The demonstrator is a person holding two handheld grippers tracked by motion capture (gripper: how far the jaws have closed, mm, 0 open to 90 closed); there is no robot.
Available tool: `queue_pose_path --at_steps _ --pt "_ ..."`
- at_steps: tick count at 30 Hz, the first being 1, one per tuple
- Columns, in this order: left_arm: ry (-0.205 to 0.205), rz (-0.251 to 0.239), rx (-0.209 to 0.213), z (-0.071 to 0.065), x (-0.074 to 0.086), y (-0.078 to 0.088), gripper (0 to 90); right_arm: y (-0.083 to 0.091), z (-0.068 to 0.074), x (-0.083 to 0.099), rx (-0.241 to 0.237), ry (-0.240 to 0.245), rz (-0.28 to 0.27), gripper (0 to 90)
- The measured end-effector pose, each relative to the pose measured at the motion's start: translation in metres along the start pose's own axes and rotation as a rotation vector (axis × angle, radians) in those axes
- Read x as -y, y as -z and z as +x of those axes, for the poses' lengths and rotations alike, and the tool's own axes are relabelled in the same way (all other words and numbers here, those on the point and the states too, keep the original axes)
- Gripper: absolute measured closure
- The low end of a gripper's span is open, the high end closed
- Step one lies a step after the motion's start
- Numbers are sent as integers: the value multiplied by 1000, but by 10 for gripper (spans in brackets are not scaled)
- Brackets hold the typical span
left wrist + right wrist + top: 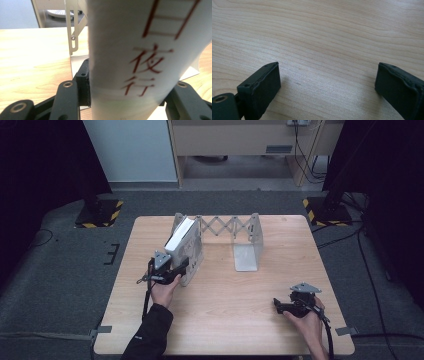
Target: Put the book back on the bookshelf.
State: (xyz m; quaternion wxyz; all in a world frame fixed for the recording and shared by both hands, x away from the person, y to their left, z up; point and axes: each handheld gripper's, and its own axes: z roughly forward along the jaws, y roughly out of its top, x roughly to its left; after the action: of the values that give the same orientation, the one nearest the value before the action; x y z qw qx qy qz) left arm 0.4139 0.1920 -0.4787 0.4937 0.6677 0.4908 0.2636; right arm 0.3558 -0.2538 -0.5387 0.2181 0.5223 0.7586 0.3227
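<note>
Your left claw (181, 268), left of centre in the high view, has its jaws set on either side of a white book (181, 240); from the left claw's own camera the pads sit against the spine's two sides at the bottom of the frame, so it reads as a grip on the book. The book stands tilted at the left end of the expandable white book rack (230, 227) in the upper middle of the tabletop (225, 320), leaning back toward the rack's end plate; you are probably holding it low by the near edge to keep it from toppling while it settles into the rack. Up close the book (140, 60) shows a pale, slightly curved spine with red characters running down it, blurred by nearness. Your right claw (280, 306) rests at the lower right of the high view, well apart from the rack, jaws spread wide over bare wood and holding nothing, likely parked out of the way.
</note>
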Motion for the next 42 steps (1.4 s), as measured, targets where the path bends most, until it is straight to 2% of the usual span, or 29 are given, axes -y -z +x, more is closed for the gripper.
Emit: queue_pose_path --at_steps 3,4,7,11,16,24,27,30,31,34,36,42 --pt "-16 -6 -6 -1 1 0 494 0 0 0 0 -3 1 66" --pt "-32 -6 -18 -1 0 0 498 0 0 0 0 0 0 66" --pt "-43 -8 -35 -4 0 -1 508 0 0 0 0 0 0 66" --pt "-31 -1 -60 -3 -4 -2 511 0 0 0 0 0 0 66" --pt "-43 -10 -71 -1 -5 -5 510 0 0 0 1 1 0 64" --pt "-26 -28 -90 -3 -9 -19 510 0 0 0 -2 3 2 64" --pt "-20 -35 -82 -2 -9 -24 505 0 0 -1 -1 1 2 64" --pt "-16 -20 -46 1 -8 -22 483 0 0 0 0 3 2 64" --pt "-12 -10 -31 2 -8 -21 450 0 0 0 0 3 2 64" --pt "-46 5 -4 4 -5 -14 423 0 0 0 0 4 2 64" --pt "-45 8 24 5 -3 -8 409 0 0 0 -1 5 2 64" --pt "-51 22 35 6 7 7 434 0 0 0 -1 5 2 64"
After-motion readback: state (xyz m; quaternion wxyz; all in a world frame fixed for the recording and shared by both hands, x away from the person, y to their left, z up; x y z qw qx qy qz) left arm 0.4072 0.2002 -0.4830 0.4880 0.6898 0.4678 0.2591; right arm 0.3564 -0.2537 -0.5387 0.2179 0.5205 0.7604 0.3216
